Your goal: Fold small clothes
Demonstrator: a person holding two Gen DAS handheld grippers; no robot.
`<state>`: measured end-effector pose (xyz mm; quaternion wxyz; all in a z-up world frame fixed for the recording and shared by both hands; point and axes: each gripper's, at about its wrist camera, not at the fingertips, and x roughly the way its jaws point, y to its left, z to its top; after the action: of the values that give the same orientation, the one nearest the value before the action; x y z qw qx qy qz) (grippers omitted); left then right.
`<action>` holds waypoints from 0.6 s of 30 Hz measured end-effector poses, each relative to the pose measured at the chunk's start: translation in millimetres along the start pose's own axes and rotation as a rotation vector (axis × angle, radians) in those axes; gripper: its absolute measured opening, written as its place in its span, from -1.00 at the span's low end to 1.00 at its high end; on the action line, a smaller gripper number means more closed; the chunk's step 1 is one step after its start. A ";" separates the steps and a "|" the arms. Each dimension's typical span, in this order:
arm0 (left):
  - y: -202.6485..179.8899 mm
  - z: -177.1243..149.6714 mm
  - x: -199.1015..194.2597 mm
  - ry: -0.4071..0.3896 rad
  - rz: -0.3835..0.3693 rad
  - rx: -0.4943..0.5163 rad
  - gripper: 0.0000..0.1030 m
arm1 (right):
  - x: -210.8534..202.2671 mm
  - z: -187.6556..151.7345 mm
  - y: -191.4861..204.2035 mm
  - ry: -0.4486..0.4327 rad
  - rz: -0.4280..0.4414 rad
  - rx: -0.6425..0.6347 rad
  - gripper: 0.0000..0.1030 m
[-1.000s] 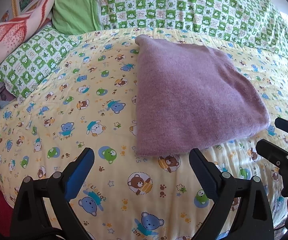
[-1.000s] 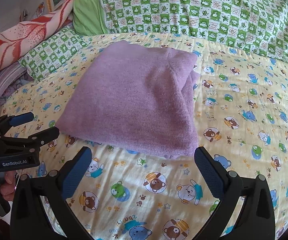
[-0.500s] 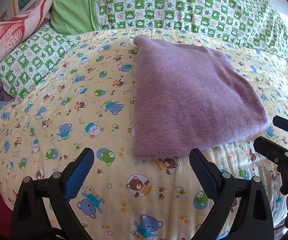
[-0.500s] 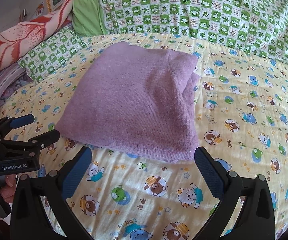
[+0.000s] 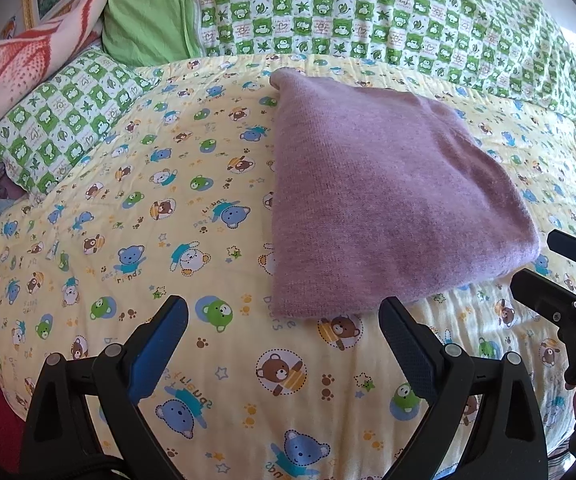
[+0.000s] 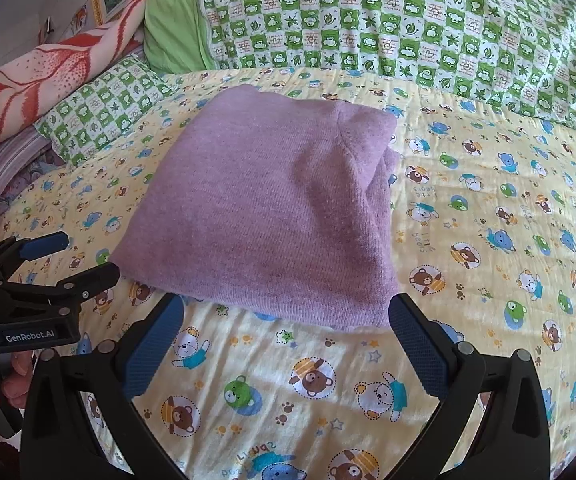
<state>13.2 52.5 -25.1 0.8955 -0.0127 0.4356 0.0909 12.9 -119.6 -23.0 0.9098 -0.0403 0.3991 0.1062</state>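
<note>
A purple knitted garment (image 5: pixel 384 200) (image 6: pixel 272 208) lies folded into a flat square on the yellow bear-print bedsheet (image 5: pixel 192 240) (image 6: pixel 488 240). My left gripper (image 5: pixel 284 328) stands open just short of the garment's near left corner, nothing between its blue pads. In the right wrist view my right gripper (image 6: pixel 288 328) is open too, just short of the garment's near edge. Each gripper shows in the other's view: the right gripper (image 5: pixel 552 264) at the far right, the left gripper (image 6: pixel 68 256) at the far left, held by a hand (image 6: pixel 12 380).
Green checked pillows (image 5: pixel 368 12) (image 6: pixel 408 20) line the head of the bed, with a smaller checked pillow (image 5: pixel 64 116) and a red-and-white blanket (image 5: pixel 20 64) at the left. A plain green cushion (image 6: pixel 172 24) sits at the back.
Both grippers have crept slightly forward toward the garment's near edge. The garment lies as it did, and both grippers stay open.
</note>
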 end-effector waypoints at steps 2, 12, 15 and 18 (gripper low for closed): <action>-0.2 0.1 0.0 0.002 -0.003 0.002 0.88 | -0.2 0.5 0.1 -0.002 0.000 0.000 0.98; -1.1 0.8 -0.9 0.003 -0.005 0.010 0.88 | -2.4 1.9 1.8 -0.008 0.001 0.005 0.98; -1.5 1.6 -0.9 0.004 -0.006 0.013 0.88 | -3.4 2.2 4.0 -0.011 -0.001 0.007 0.98; -1.8 2.6 -0.2 0.004 -0.008 0.017 0.88 | -3.7 2.5 4.2 -0.011 0.000 0.008 0.98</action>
<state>15.4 50.9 -23.4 0.8951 -0.0068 0.4380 0.0836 11.4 -115.7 -18.5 0.9121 -0.0360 0.3947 0.1048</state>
